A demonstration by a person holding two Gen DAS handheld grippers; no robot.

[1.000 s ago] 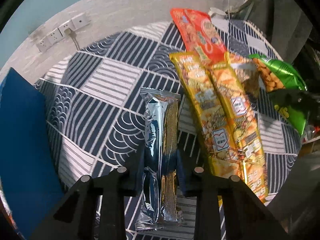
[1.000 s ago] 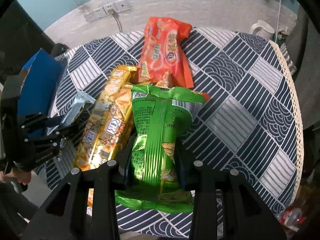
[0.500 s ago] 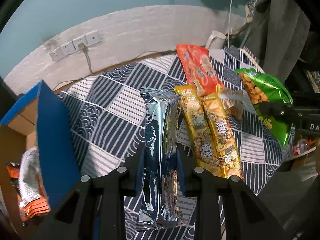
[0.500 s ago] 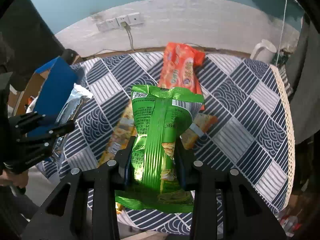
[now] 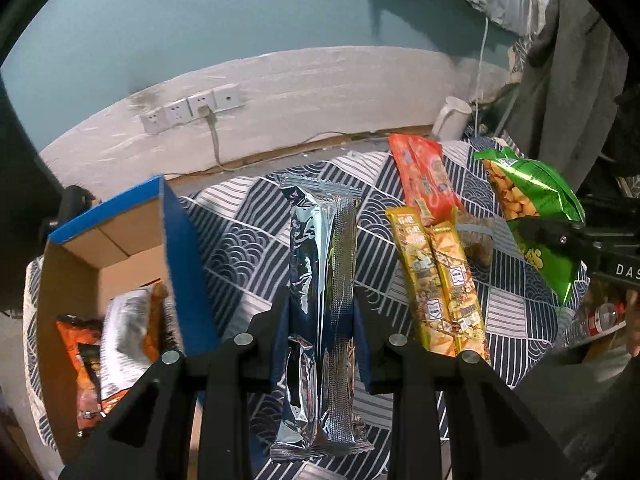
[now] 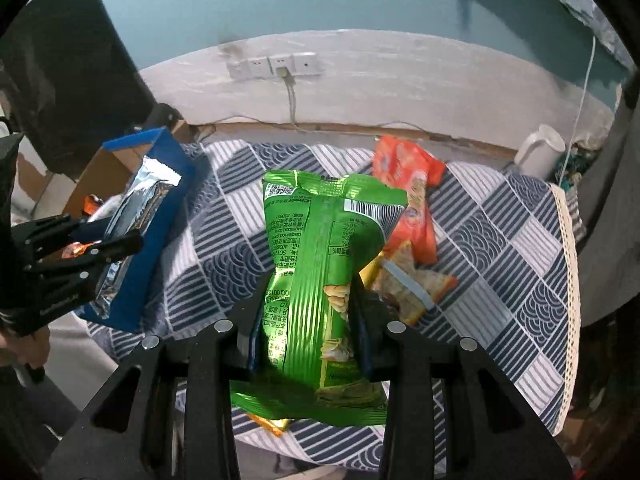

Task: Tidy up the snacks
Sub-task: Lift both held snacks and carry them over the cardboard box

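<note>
My left gripper (image 5: 320, 336) is shut on a long silver foil snack pack (image 5: 320, 300) and holds it above the patterned tablecloth (image 5: 240, 248), right of the blue cardboard box (image 5: 176, 248). My right gripper (image 6: 306, 320) is shut on a green chip bag (image 6: 320, 264), lifted over the table; the bag also shows in the left wrist view (image 5: 532, 208). An orange snack bag (image 5: 424, 176), two yellow snack packs (image 5: 440, 280) and a small clear-wrapped snack (image 5: 476, 236) lie on the cloth. The left gripper and silver pack show in the right wrist view (image 6: 96, 252).
The box holds an orange bag (image 5: 80, 352) and a white-and-orange bag (image 5: 124, 332). A white mug (image 6: 538, 152) stands at the table's back right corner. Wall sockets with a plugged cable (image 6: 276, 66) are behind. The table's lace edge (image 6: 568, 240) runs on the right.
Both grippers have risen and tilted up with their packs. The box's open inside has come further into the left wrist view, and the table looks smaller and farther below.
</note>
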